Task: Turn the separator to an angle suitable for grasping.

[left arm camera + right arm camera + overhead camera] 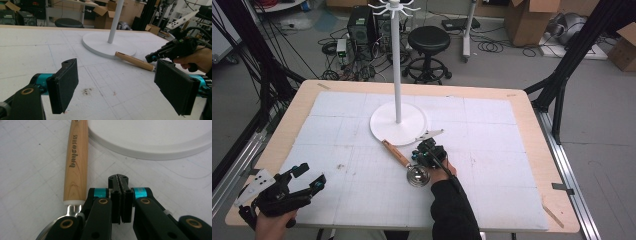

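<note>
Over at the near left corner of the worktop (532,125) your left gripper (307,176) has its fingers (63,87) spread wide with nothing between them, well apart from everything else. Moving right, the strainer (404,162) lies flat on the white mat, its wooden handle (76,162) pointing up toward the round base of the white stand (398,122). Your right gripper (121,180) sits just beside that handle, fingers pressed together on nothing, tips close to the stand's base rim.
</note>
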`<control>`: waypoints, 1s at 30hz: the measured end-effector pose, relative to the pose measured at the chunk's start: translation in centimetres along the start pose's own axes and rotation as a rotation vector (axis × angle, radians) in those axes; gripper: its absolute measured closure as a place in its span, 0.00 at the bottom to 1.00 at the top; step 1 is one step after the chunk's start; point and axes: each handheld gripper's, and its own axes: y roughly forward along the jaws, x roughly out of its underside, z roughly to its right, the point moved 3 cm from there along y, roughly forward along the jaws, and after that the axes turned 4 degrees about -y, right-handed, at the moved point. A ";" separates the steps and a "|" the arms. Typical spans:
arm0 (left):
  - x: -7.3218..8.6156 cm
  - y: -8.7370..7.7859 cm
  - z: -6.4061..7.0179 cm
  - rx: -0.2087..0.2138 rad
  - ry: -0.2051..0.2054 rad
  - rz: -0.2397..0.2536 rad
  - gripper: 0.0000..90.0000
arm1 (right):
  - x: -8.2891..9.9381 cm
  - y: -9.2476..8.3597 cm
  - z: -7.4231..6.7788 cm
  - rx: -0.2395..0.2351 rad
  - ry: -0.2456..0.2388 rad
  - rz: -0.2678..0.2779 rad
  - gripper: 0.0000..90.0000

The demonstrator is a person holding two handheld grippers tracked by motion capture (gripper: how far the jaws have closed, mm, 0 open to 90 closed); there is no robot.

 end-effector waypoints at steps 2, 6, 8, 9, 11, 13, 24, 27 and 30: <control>0.0 0.0 -0.1 -0.002 -0.004 0.002 0.22 | 0.0 0.0 -0.3 -0.021 -0.010 -0.003 0.99; 0.0 0.0 -0.3 -0.008 -0.007 -0.002 0.22 | 0.0 -0.1 -0.9 -0.054 -0.033 -0.016 0.99; 0.0 -0.1 -0.3 -0.010 -0.010 0.004 0.22 | 0.1 -0.3 -1.9 -0.079 -0.034 -0.030 0.99; 0.0 -0.1 -0.3 -0.011 -0.008 0.004 0.22 | 0.2 -0.4 -2.1 -0.091 -0.028 -0.034 0.99; 0.0 -0.1 -0.3 -0.014 -0.009 0.003 0.22 | 0.4 -0.5 -2.5 -0.107 -0.029 -0.035 0.99; 0.0 0.0 -0.4 -0.017 -0.012 0.001 0.22 | 0.7 -0.8 -3.4 -0.117 -0.037 -0.035 0.99; 0.0 0.0 -0.3 -0.019 -0.010 -0.004 0.22 | 1.6 -1.5 -6.1 -0.178 -0.058 -0.021 0.99; 0.0 0.0 -0.4 -0.020 -0.011 -0.004 0.22 | 2.0 -2.2 -6.1 -0.158 -0.074 0.004 0.99; 0.0 0.0 -0.4 -0.021 -0.011 -0.004 0.22 | 2.7 -3.5 -4.5 -0.107 -0.022 0.047 0.99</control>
